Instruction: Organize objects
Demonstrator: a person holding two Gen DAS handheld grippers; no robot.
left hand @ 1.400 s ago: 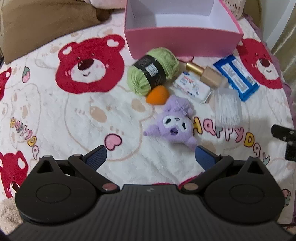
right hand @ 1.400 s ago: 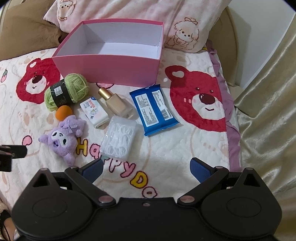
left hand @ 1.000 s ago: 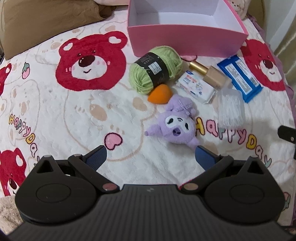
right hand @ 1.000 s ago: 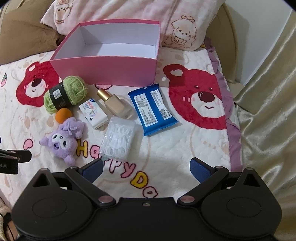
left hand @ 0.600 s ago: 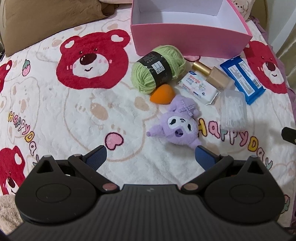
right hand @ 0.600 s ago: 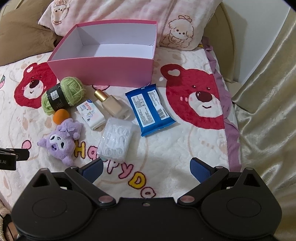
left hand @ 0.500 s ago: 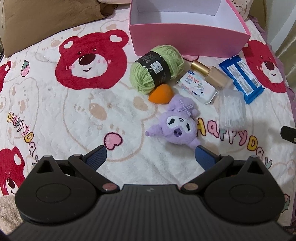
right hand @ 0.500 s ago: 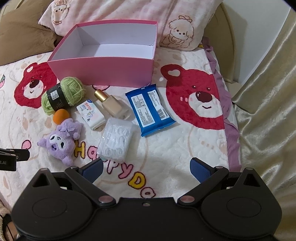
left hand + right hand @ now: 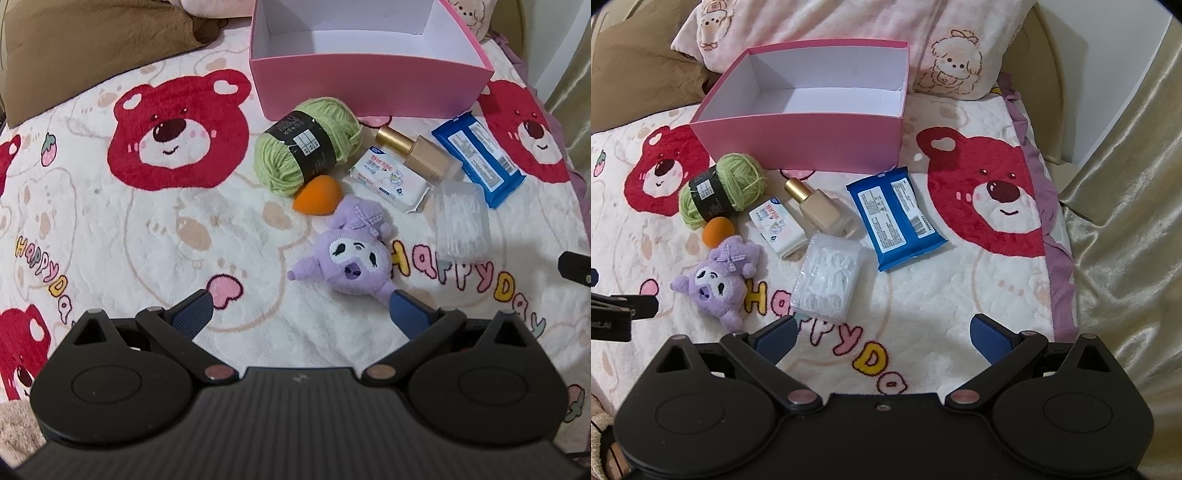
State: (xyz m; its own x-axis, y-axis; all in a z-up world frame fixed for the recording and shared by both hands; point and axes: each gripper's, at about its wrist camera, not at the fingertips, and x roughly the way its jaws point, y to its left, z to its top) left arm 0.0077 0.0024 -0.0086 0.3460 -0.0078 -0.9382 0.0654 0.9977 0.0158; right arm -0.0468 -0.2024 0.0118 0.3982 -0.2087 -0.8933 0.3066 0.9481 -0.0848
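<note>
Fingers of both grippers, left (image 9: pixel 299 310) and right (image 9: pixel 882 332), spread, empty; straddle plush (image 9: pixel 351 258) squarely, then close.

Blanket (image 9: pixel 110 229): "HAPPY DAY" in coloured letters, printed twice. Labels on yarn (image 9: pixel 308 146), tissue pack (image 9: pixel 388 179) and blue wipes pack (image 9: pixel 894 218): unreadable.

A fuzzy purple plush toy (image 9: pixel 351 254) and woolly green yarn ball (image 9: pixel 306 146) are lying on the fleecy bear-print blanket (image 9: pixel 110 229); the matt pink cardboard box (image 9: pixel 798 138) is looking smooth.
</note>
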